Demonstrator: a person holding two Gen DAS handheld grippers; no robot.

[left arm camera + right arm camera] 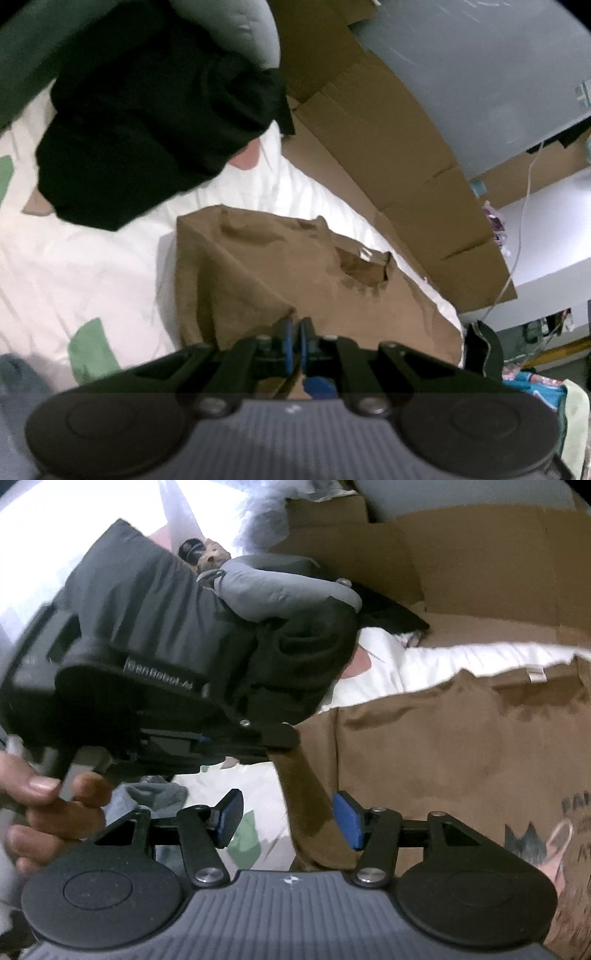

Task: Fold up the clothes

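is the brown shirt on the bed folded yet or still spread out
Partly folded. The brown shirt has one side doubled over, and the left gripper is shut on its raised edge.

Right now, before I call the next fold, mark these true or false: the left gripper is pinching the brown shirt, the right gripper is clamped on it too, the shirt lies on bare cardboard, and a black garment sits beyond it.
1. The left gripper is shut on the brown shirt. True: its blue pads pinch a raised fold.
2. The right gripper is clamped on the shirt. False: its jaws stand apart, with a hanging strip of brown cloth between them, unpressed.
3. The shirt lies on bare cardboard. False: it lies on the white bedding; the cardboard stands beside the bed.
4. A black garment sits beyond the shirt. True.
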